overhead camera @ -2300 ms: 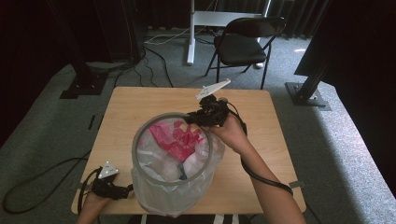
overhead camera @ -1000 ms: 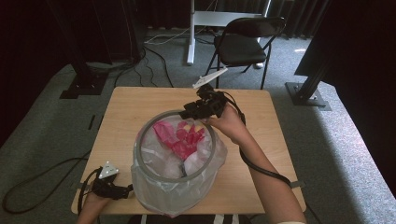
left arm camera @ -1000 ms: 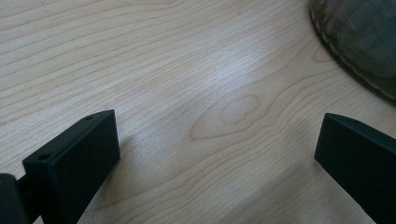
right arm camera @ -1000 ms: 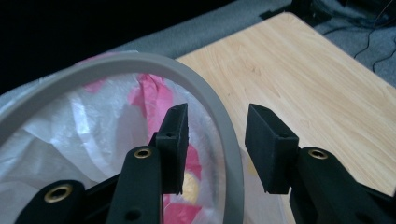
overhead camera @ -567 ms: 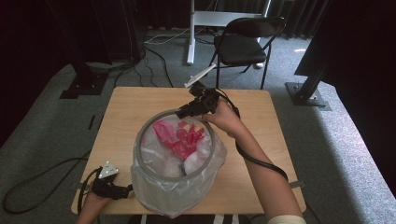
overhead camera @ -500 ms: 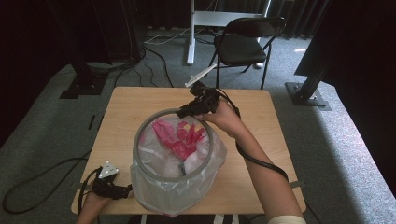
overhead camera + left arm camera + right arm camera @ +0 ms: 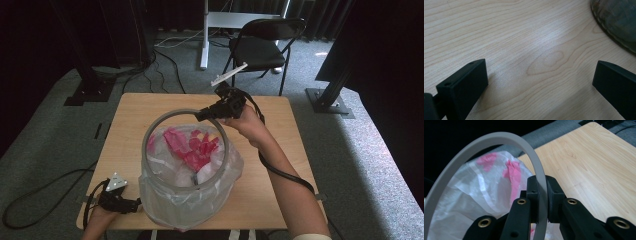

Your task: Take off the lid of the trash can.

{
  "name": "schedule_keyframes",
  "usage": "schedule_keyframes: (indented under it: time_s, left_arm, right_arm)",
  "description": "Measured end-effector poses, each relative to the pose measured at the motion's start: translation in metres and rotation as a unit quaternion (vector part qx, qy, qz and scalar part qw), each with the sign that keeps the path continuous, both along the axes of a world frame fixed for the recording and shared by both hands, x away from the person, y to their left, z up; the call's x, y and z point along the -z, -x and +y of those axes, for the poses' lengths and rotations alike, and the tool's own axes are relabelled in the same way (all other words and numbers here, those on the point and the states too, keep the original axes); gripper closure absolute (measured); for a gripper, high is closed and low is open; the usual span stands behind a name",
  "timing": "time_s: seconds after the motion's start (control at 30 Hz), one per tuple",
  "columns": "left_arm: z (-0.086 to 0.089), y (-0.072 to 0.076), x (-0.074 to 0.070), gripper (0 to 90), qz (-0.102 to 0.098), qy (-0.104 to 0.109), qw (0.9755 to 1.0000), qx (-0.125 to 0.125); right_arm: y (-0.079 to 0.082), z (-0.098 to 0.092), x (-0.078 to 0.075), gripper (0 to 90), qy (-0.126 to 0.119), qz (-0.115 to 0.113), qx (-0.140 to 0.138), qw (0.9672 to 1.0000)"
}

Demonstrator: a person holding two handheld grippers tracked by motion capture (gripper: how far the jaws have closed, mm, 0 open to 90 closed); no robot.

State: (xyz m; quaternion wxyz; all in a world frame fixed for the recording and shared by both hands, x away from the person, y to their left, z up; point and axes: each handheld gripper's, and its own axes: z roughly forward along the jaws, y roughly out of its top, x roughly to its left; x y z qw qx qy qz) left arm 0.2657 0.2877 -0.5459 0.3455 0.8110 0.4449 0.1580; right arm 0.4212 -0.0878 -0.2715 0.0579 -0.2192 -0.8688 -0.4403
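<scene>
**On the table's far side, the ring is gripped and tilted off the bin**

Over the middle of the wooden table (image 7: 280,200) stands a clear bin lined with a see-through bag (image 7: 190,200), with pink scraps (image 7: 192,147) lying inside. The grey ring (image 7: 159,125) that sits around its mouth is tilted, its far edge raised above the bag. The right gripper (image 7: 204,115) is clamped on that far edge; in the right gripper view the jaws have just been closing and now pinch the ring (image 7: 537,177) between their pads, the bag (image 7: 471,195) lying beyond it. The left gripper (image 7: 134,204) rests low at the near left corner of the table, just beside the bin's foot. Its jaws stand wide apart over bare wood (image 7: 529,37), holding nothing, with the bin's curved wall (image 7: 616,22) off to one side.

The step in hand looks like lifting the ring off so the bag can be freed. The next move probably calls for a steady upward pull, keeping the ring clear of the bag's folded edge so the liner is not dragged along. The free left gripper could steady the bin.
</scene>
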Motion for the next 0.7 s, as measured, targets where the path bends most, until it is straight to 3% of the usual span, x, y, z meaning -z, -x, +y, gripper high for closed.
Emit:
schedule_keyframes:
  time_s: [0.17, 0.3, 0.7]
  left_arm:
    - [-0.001, 0.0, 0.0, 0.0, 0.0, -0.004, 1.0, 0.001]
    - [-0.001, 0.0, 0.0, 0.0, 0.0, -0.005, 1.0, 0.0]
    - [-0.002, 0.0, 0.0, 0.0, -0.002, -0.009, 1.0, 0.0]
  right_arm:
    - [0.001, -0.01, -0.01, 82.7, -0.01, 0.0, 0.011, 0.9999]
    - [0.004, -0.019, -0.016, 82.7, 0.002, -0.008, 0.022, 0.9997]
    - [0.017, -0.071, -0.031, 82.7, -0.016, -0.019, 0.057, 0.9981]
